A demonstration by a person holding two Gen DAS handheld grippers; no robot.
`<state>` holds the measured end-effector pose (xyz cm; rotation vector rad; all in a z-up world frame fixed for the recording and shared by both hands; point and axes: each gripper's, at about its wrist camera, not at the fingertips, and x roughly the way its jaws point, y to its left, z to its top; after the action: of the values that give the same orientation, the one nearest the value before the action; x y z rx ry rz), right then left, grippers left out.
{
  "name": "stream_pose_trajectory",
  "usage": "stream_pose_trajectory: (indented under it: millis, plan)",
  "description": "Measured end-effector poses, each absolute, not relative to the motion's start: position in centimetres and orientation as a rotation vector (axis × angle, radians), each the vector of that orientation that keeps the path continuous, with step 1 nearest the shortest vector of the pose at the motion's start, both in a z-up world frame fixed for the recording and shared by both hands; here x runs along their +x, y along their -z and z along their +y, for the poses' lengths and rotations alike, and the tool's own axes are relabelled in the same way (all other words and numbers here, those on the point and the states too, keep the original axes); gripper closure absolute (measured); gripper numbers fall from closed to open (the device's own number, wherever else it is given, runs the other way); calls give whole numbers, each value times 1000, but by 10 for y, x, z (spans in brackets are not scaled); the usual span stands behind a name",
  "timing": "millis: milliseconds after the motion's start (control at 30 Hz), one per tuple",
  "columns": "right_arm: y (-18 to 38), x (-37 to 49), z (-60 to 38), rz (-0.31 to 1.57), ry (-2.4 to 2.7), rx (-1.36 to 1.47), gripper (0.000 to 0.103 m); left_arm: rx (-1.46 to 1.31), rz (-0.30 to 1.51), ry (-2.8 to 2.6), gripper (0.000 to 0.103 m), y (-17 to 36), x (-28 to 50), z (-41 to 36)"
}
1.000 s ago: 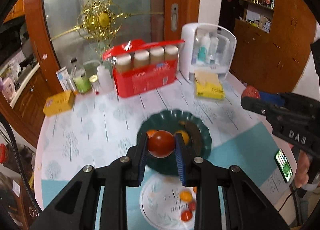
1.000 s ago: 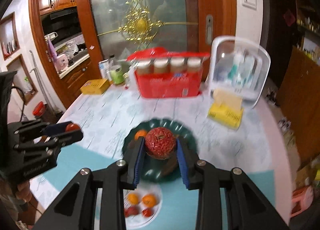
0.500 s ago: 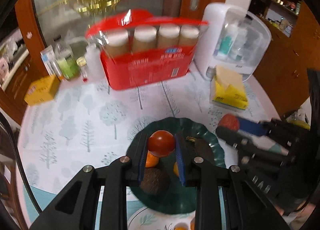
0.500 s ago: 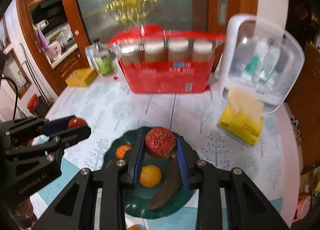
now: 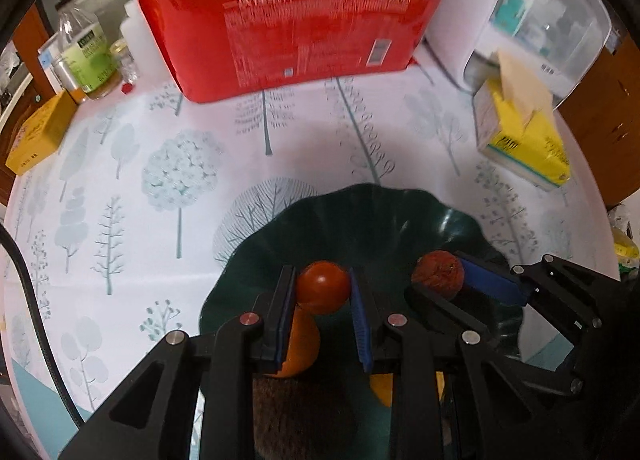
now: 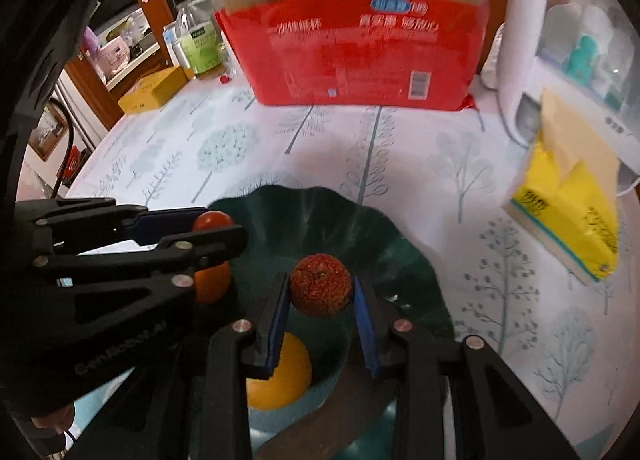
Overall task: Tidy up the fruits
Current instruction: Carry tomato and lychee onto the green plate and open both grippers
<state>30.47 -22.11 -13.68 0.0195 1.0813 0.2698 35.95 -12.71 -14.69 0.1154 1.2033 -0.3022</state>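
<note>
Left wrist view: we look steeply down on the dark green bowl (image 5: 360,212), which sits on the tree-patterned surface (image 5: 160,180).
Left hand-held gripper (image 5: 322,296): clamped on a smooth red tomato (image 5: 322,290), blue pads pressing either side, nearly as tight as this tool goes. We hold it over the near-left part of the bowl, right above an orange fruit (image 5: 300,344), which looks like the drop spot.
Neighbour in the same view: the right hand-held gripper (image 5: 444,280) reaches in from the right with a rough red fruit (image 5: 438,272) above the bowl's right half.
Bottom of frame: something brown and fuzzy (image 5: 296,416) lies under our fingers; we can't tell what it is.
Right wrist view: jaws narrow, pads squeezing the bumpy red fruit at mid-height, poised over the bowl's middle. Below it lie a larger orange (image 6: 280,376) and a dark curved piece, perhaps an overripe banana (image 6: 328,416).
Left tool from here: tomato at its tips, above the bowl's left rim.
Why side by side: our guess is both fruits go into one bowl, kept apart so the tools don't clash.
Background: red pack of paper cups (image 6: 360,48) and yellow tissue box (image 6: 568,216), well clear.
</note>
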Motion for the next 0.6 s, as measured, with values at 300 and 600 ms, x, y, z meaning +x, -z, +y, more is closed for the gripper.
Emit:
stream_pose_trajectory:
  millis: [300,600]
  plan:
    - [154,308,-218,1065,-287,-35,69,165,1227,275,72,168,364,-137]
    - [146,301,-232,1038,-270,-9,56,112,1196,248,20,149,358,-120]
